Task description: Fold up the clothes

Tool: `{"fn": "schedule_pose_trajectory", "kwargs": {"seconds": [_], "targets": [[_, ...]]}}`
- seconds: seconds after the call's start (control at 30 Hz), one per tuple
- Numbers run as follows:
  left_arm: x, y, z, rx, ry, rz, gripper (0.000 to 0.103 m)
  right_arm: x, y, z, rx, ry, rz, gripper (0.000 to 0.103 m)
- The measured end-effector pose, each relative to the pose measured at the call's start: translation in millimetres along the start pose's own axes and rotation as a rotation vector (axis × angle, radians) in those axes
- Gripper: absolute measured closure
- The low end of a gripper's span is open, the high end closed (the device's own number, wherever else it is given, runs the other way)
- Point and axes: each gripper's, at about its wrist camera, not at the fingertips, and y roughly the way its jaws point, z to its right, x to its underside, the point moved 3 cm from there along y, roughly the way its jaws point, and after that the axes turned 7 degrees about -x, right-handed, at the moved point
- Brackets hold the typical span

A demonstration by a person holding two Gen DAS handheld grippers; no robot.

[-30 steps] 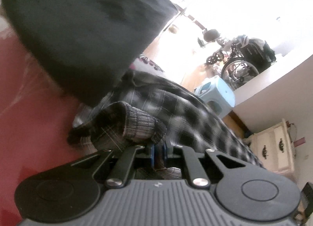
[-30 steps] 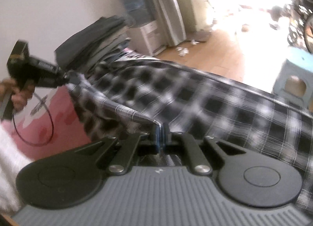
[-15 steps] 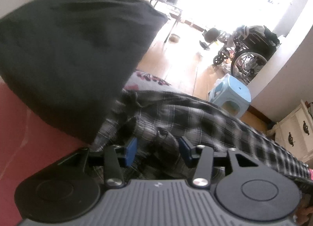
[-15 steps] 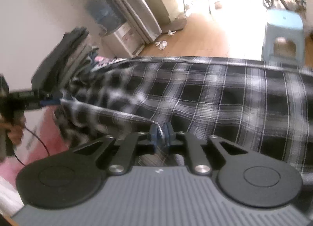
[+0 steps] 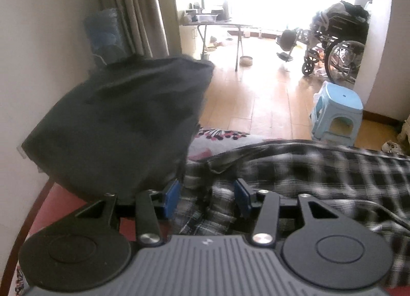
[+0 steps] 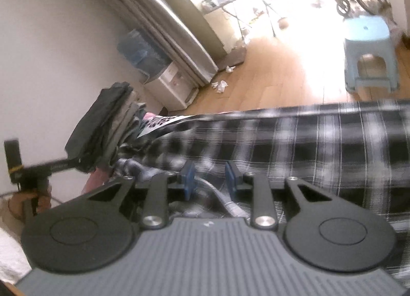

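The plaid shirt (image 5: 320,168) is spread flat across a red surface (image 5: 64,206), its black-and-white checks running off to the right in both views. In the left wrist view the left gripper (image 5: 207,194) is seen with its jaws parted, bunched plaid cloth lying between the blue pads (image 5: 171,194) without being pinched. Just to the left of it a dark folded garment (image 5: 123,127) is shown as one broad mass; only in the right wrist view is it resolved into a stack of folded clothes (image 6: 102,127) seen edge-on. There too the right gripper (image 6: 208,180) is held with its jaws apart over a fold of the shirt, nothing being clamped. The left tool's handle and the hand (image 6: 30,198) around it are visible only from the right wrist, at the far left. A light blue stool (image 5: 337,114) on the wooden floor is caught by both cameras; the wheelchair (image 5: 338,47) is shown whole only in the left view.
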Motion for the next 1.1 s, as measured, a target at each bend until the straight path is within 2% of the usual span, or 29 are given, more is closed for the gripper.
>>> {"fn": "schedule_pose_trajectory", "kwargs": {"seconds": [0.13,0.27,0.37,0.5,0.6,0.7,0.8,0.97,1.1], "targets": [[2.2,-7.2,8.3,0.037,0.018,-0.015,0.051,-13.2,-10.3,-31.0,0.031,-0.142,-0.067,0.075],[17.9,4.9,5.3,0.08,-0.008,-0.075,0.051,-28.0,-10.0,-71.6,0.074,-0.321,-0.177,0.072],[30.9,15.0,1.5,0.111,-0.029,-0.12,0.051,-36.9,3.8,-106.5,0.074,-0.449,-0.274,0.071],[48.3,28.5,-3.5,0.152,-0.057,-0.181,0.051,-40.1,35.6,-139.5,0.043,-0.543,-0.361,0.065],[60.6,38.1,-8.0,0.177,-0.075,-0.22,0.051,-35.5,63.4,-147.3,0.017,-0.557,-0.37,0.065],[67.9,45.8,-17.3,0.16,-0.071,-0.225,0.051,-24.4,86.8,-148.2,0.001,-0.58,-0.343,0.065],[74.7,54.3,-27.0,0.143,-0.087,-0.23,0.053,-9.7,113.0,-152.7,-0.022,-0.628,-0.386,0.065],[81.9,64.1,-39.2,0.144,-0.113,-0.214,0.056,6.9,144.1,-168.5,-0.067,-0.766,-0.419,0.064],[85.2,67.7,-46.5,0.158,-0.123,-0.191,0.058,5.2,171.6,-170.0,-0.079,-0.76,-0.423,0.064]]}}
